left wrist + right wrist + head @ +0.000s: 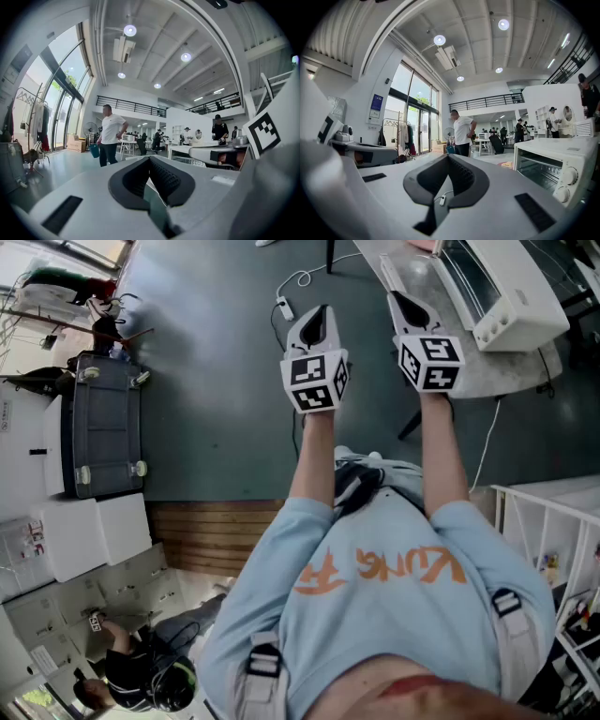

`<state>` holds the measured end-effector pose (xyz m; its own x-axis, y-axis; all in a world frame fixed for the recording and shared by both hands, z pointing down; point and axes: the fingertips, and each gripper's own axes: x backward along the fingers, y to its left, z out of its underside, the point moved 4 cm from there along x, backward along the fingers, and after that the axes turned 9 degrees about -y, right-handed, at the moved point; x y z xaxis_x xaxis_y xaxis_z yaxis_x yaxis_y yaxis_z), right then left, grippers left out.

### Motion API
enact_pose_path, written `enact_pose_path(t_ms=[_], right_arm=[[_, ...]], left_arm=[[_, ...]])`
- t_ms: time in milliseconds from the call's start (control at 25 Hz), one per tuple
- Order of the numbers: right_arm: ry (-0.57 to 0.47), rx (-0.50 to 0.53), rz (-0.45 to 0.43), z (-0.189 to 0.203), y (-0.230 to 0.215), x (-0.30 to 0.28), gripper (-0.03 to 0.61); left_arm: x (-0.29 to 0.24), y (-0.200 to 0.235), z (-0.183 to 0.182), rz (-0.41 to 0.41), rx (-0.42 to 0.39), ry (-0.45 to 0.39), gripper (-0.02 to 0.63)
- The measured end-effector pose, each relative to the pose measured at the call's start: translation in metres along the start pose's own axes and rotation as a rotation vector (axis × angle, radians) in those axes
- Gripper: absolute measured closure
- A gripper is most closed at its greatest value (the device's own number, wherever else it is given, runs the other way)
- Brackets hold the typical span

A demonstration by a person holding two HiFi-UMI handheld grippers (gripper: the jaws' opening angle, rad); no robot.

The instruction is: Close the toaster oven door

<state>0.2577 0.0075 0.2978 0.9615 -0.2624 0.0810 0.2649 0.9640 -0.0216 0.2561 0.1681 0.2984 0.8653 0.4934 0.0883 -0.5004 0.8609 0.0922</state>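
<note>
Jaws are seen pressed fully together on both units, nothing clamped between them: left gripper (pixel 150 161) and right gripper (pixel 449 159) are held level, side by side, on outstretched arms with the marker cubes facing up. The toaster oven (pixel 506 296) is located on the grey table (pixel 511 376) to the right of the right gripper, and its glass door (pixel 417 273) is left swung open, lying close by that gripper's tip; contact cannot be confirmed. A white cable (pixel 298 282) is seen on the floor beyond the left gripper
</note>
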Motion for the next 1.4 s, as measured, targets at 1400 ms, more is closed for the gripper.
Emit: enact_pose_path(t_ms=[1400], right_arm=[[-0.1, 0.051, 0.036, -0.024, -0.062, -0.168, 0.581]], left_arm=[[-0.153, 0.099, -0.024, -0.018, 0.044, -0.128, 0.612]])
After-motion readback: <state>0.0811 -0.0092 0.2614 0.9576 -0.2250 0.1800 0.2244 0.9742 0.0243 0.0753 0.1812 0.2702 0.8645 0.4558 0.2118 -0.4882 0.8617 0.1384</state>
